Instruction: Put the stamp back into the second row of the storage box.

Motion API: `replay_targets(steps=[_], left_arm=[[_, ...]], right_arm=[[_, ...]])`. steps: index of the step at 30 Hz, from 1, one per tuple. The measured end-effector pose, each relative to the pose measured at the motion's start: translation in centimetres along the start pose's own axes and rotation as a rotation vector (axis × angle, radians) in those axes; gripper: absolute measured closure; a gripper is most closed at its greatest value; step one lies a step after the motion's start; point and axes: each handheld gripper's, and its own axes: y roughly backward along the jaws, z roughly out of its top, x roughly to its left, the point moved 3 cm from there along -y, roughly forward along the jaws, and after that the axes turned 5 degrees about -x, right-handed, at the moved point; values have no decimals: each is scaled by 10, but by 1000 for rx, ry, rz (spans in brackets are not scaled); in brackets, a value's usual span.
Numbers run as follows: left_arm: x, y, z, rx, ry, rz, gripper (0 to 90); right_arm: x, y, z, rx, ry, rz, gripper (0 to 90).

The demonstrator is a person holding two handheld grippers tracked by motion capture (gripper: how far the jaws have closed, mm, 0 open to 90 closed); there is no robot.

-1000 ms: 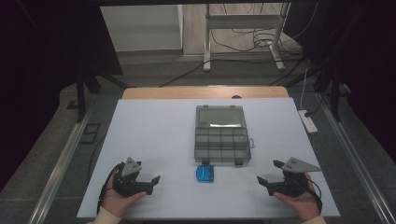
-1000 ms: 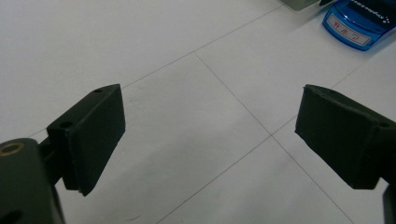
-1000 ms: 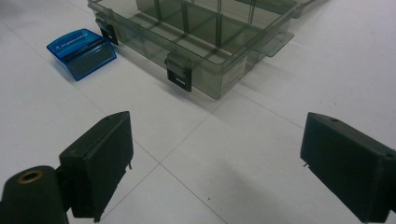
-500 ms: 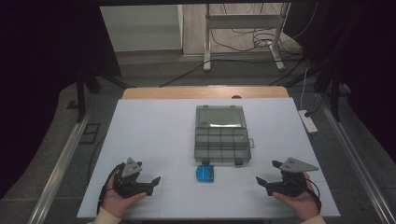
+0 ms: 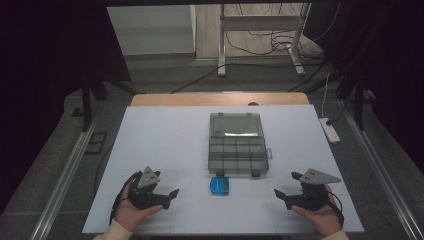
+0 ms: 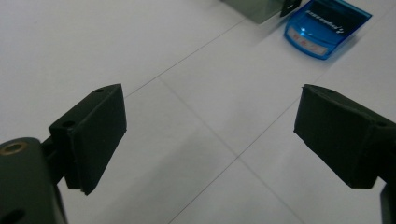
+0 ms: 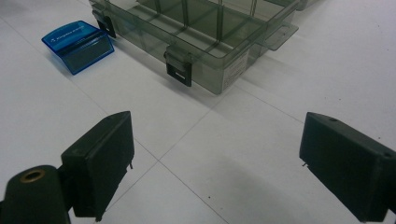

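A smoky clear organizer box [image 5: 237, 145] with several compartments lies shut on the white table [image 5: 160, 140], past the middle. A small blue translucent case [image 5: 220, 186] lies just in front of its near left corner. My left gripper [image 5: 168, 196] rests near the front left, open and holding nothing; its view has the blue case [image 6: 327, 28] ahead to the right, beyond the left gripper [image 6: 210, 135]. My right gripper [image 5: 286, 184] rests near the front right, open and holding nothing. Beyond the right gripper [image 7: 215, 154] its view has the organizer [image 7: 201, 28] with black latches and the blue case [image 7: 79, 44] at upper left.
A white power strip [image 5: 330, 130] lies off the table's right edge. A wooden strip [image 5: 220, 99] borders the far edge. Metal rails [image 5: 65, 170] run along both sides, and a metal stand [image 5: 260, 35] with cables is on the floor behind.
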Motion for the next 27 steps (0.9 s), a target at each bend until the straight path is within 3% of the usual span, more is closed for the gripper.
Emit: replay_targets(steps=[11, 21, 27], left_arm=[[-13, -11, 11, 30, -53, -47, 100], [-30, -25, 35, 31, -108, -119, 102], [-39, -32, 45, 36, -138, -141, 101]], right_arm=[[0, 0, 1, -1, 1, 5, 103], [1, -1, 0, 5, 0, 8, 103], [0, 0, 0, 1, -1, 10, 103]])
